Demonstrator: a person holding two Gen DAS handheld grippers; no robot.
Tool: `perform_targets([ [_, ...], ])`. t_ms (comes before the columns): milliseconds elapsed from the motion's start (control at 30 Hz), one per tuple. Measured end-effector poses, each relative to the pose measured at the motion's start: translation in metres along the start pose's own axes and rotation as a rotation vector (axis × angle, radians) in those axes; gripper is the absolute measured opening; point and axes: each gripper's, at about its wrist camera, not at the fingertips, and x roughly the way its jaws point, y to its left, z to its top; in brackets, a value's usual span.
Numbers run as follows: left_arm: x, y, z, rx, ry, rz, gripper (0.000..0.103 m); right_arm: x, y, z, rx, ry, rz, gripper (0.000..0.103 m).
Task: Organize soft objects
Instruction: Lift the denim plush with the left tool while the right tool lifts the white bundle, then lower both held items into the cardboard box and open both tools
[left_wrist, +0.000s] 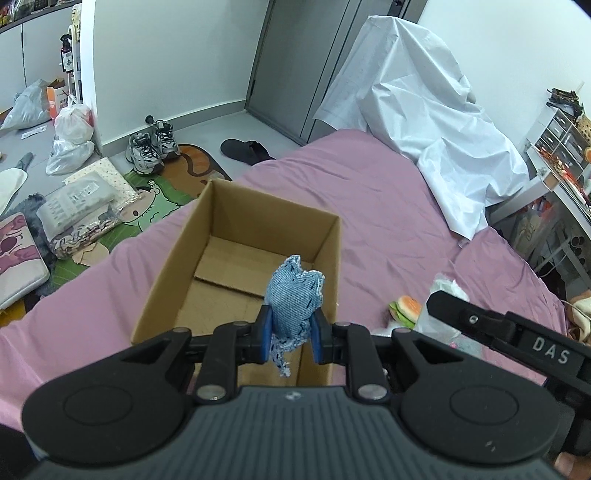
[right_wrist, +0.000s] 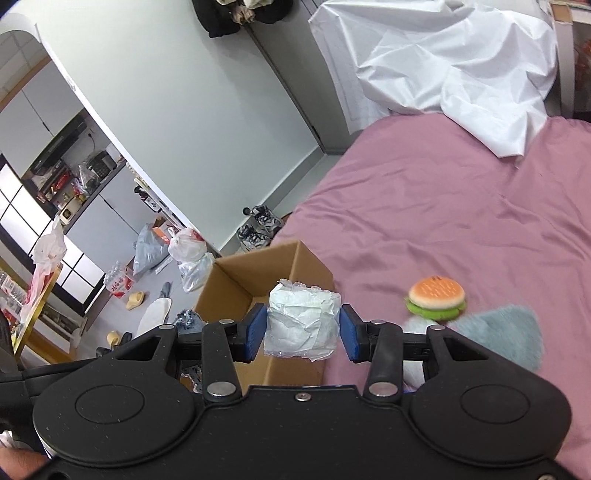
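Observation:
An open cardboard box (left_wrist: 177, 266) stands on the pink bed, empty inside. My left gripper (left_wrist: 290, 334) is shut on a blue denim pouch (left_wrist: 293, 299) and holds it above the box's near right corner. My right gripper (right_wrist: 302, 330) is shut on a white plastic-wrapped soft pack (right_wrist: 301, 323), just right of the box (right_wrist: 236, 280). A plush hamburger (right_wrist: 436, 297) lies on the bed to the right; it also shows in the left wrist view (left_wrist: 405, 309). The right gripper's body (left_wrist: 517, 332) shows at the right of the left wrist view.
A grey-blue fuzzy cloth (right_wrist: 506, 328) lies near the hamburger. A white sheet (left_wrist: 424, 122) covers the bed's far end. Beside the bed, the floor holds sneakers (left_wrist: 151, 146), bags (left_wrist: 72, 129) and packages (left_wrist: 77, 203). A desk (left_wrist: 561, 173) stands at the right.

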Motion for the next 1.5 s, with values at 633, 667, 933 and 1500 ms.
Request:
perform_targets([
  [633, 0.048, 0.033, 0.037, -0.044, 0.012, 0.006, 0.020, 0.059, 0.018, 0.020, -0.029, -0.004, 0.054, 0.042],
  [667, 0.051, 0.035, 0.039, -0.044, 0.012, 0.007, 0.020, 0.061, 0.019, 0.020, -0.030, 0.000, 0.055, 0.042],
  [933, 0.070, 0.049, 0.052, -0.063, 0.030, 0.007, 0.020, 0.077, 0.022, 0.019, -0.025, 0.028, 0.053, 0.042],
  [1500, 0.059, 0.068, 0.062, -0.075, 0.032, 0.047, 0.045, 0.087, 0.036, 0.019, -0.023, -0.011, 0.077, 0.066],
])
